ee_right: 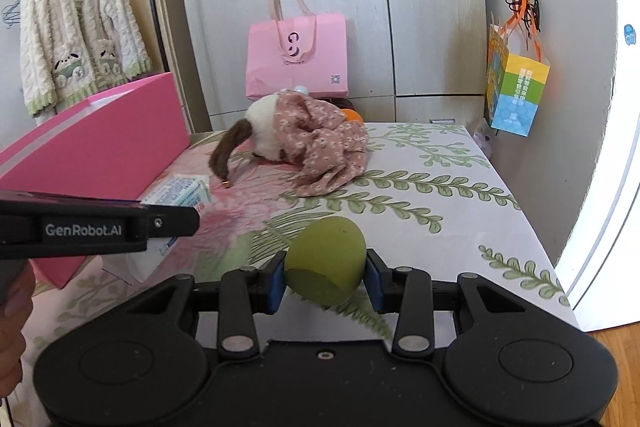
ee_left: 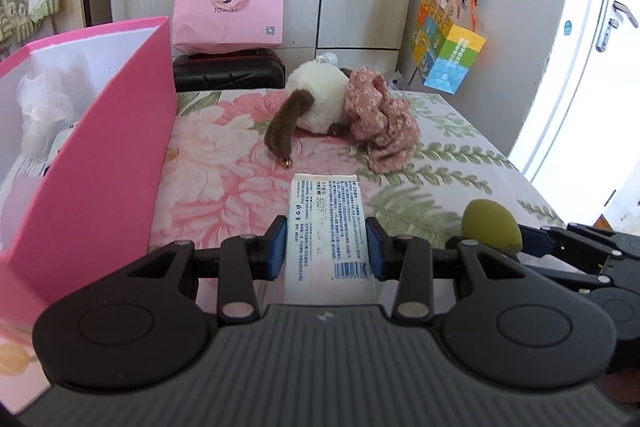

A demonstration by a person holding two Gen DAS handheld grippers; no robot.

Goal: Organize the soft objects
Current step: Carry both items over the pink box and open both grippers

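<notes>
Floral bedding [ee_right: 440, 195] covers the bed I'm working over, a pink box [ee_left: 100, 163] standing open at its left edge. My left gripper [ee_left: 326, 247] is clamped on a white tissue pack [ee_left: 326, 227]; my right gripper [ee_right: 326, 281] pinches a green sponge egg [ee_right: 326, 259]. Near the far edge lie a plush toy [ee_left: 316, 99] and a floral cloth [ee_left: 380, 119]. I worry the squashy egg could pop out, or both grippers collide at the box.
</notes>
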